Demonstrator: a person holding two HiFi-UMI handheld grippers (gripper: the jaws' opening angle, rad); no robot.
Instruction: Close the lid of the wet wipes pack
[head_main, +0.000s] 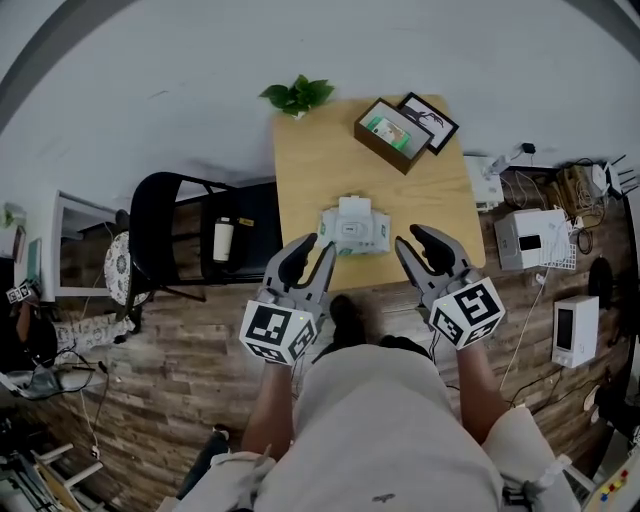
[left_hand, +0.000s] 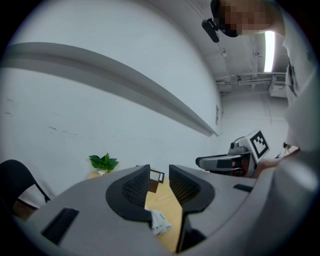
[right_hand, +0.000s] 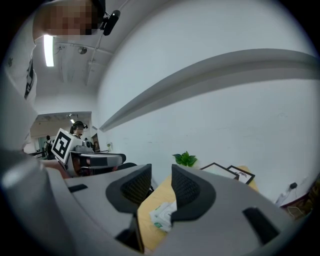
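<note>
Wet wipes pack (head_main: 353, 232): lies flat on the near half of the wooden table (head_main: 300, 170), close to the person's edge. A white flap sits at its far side and looks lifted, though I can't be sure of it from here.

Left gripper (head_main: 318, 246): jaws parted by a narrow gap with nothing between the pads. It is held low, tips at the pack's near-left corner.

Right gripper (head_main: 410, 238): jaws also parted by a narrow gap and empty. Tips are just beside the pack's right edge.

Pack relative to grippers: it lies between the two, one on each flank. Whether either tip touches it I cannot tell.

Left gripper view: the pack (left_hand: 159, 221) shows low in the gap, beyond and below the jaws, partly behind the left one.

Right gripper view: the pack (right_hand: 165, 216) is again below the gap, partly behind the right jaw.

Far end of table: a potted plant (head_main: 297, 95) and two picture frames (head_main: 405, 128), well apart from the pack.

Beside table: a black chair (head_main: 165, 225).
</note>
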